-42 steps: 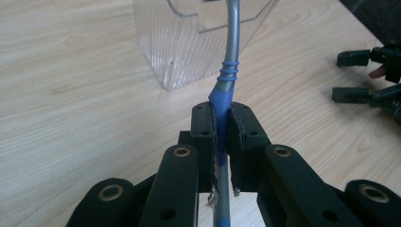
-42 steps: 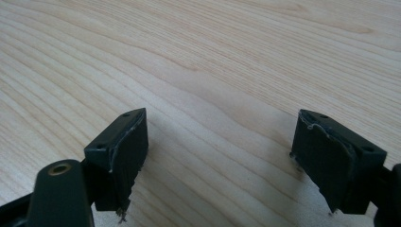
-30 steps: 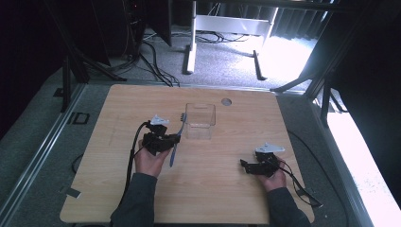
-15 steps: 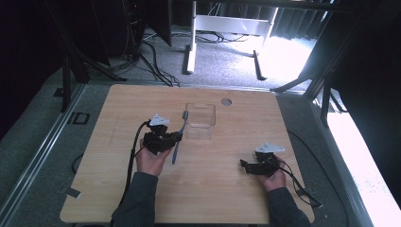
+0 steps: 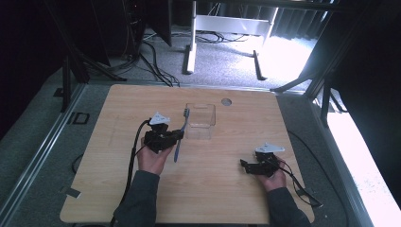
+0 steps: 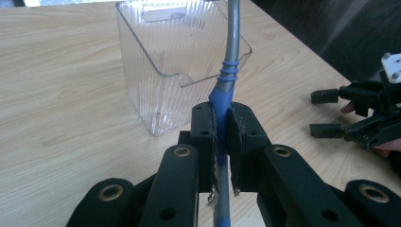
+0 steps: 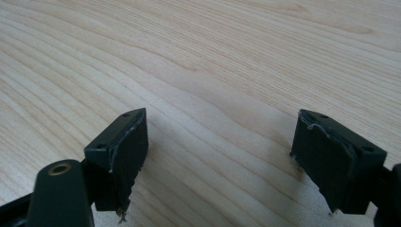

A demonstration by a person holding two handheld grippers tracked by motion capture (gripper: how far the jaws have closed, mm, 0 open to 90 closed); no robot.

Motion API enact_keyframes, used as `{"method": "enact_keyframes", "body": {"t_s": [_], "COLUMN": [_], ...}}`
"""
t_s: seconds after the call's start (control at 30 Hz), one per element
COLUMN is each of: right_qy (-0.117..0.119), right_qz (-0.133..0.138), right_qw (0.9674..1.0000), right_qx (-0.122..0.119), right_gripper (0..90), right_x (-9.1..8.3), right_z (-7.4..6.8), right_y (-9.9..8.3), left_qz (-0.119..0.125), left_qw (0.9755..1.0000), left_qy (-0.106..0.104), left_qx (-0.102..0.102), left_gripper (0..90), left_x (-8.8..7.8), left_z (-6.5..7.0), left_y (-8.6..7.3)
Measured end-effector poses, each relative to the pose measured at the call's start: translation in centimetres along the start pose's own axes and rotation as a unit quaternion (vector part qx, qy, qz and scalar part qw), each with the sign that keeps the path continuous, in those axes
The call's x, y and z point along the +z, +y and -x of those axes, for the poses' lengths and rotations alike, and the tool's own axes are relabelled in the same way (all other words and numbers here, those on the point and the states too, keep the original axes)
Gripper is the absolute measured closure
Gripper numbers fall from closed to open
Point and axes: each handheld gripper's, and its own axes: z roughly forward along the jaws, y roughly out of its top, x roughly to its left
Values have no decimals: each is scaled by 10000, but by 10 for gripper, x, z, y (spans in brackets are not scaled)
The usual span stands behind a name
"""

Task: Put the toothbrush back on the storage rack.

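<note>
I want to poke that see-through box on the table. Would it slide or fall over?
Probably it would slide. The clear plastic box looks thin-walled and empty, so likely light, and the wooden table looks smooth. It stands taller than wide with a cut-down front, so a high poke might tip it. Its ribbed walls look stiff, perhaps brittle.

Our left gripper (image 5: 177,135) clamped tight, our right gripper (image 5: 246,165) spread wide, seemingly just above the tabletop, both forearms low.

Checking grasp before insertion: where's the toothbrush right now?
High view, left of centre: the toothbrush is clamped in the left hand-held gripper, head pointing toward the clear plastic container just right of it.
</note>
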Motion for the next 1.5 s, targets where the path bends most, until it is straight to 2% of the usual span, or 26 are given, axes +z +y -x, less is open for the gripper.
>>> {"method": "enact_keyframes", "body": {"t_s": [0.7, 1.0, 1.5], "right_qy": [0, -1, 0], "right_qz": [-1, 1, -5], "right_qw": [10000, 10000, 10000], "right_qx": [1, -3, 9], "right_gripper": [189, 188, 188], "right_x": [0, 0, 0], "right_z": [0, 0, 0], "right_y": [0, 0, 0], "left_qz": [302, 474, 610], "left_qw": [9991, 9977, 9971], "left_qy": [-178, -240, -191], "left_qx": [-232, -420, -423], "left_gripper": [815, 815, 816], "left_x": [3, 7, 10], "left_z": [-5, -7, -8], "left_y": [3, 4, 9]}}
